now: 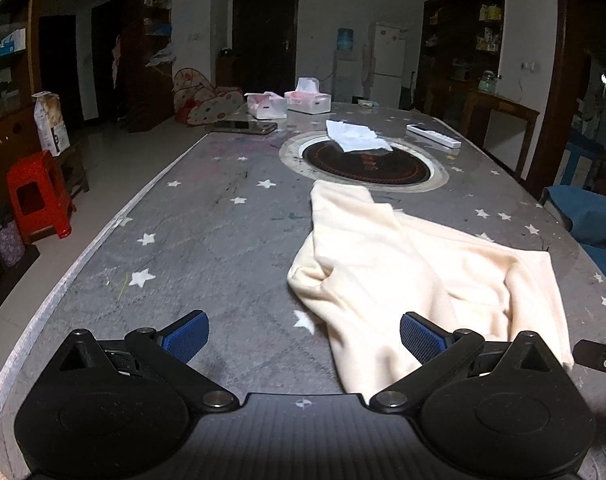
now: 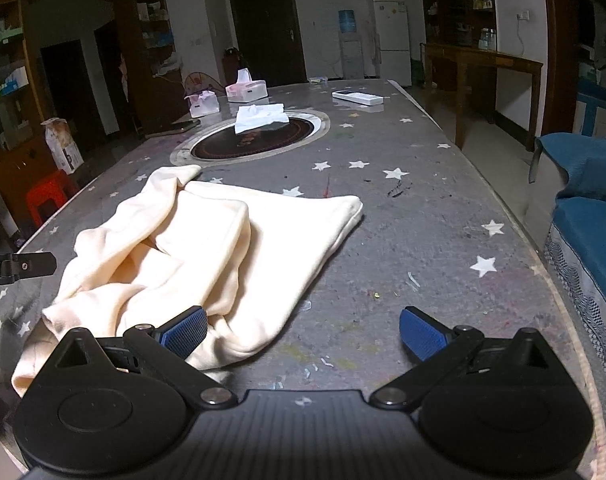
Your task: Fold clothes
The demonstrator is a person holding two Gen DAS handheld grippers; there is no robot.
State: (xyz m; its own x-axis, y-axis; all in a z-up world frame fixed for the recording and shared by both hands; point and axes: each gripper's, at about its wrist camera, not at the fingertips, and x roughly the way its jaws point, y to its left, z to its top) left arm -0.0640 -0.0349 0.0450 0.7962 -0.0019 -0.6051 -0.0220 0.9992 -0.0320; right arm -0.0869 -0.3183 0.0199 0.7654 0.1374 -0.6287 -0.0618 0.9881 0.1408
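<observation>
Both the left tongs (image 1: 305,336) and right tongs (image 2: 303,334) hover wide apart, holding nothing, over the star-patterned counter (image 1: 207,240). Between them lies the cream garment (image 2: 207,248), rumpled; it looks soft, light and floppy, best pinched at a near hem corner.

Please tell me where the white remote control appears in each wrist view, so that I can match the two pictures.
Left wrist view: white remote control, far right of the table, right of the round inset hotplate.
Right wrist view: remote, far centre-right, right of and beyond the same hotplate.
Shared landmark: the hotplate.
</observation>
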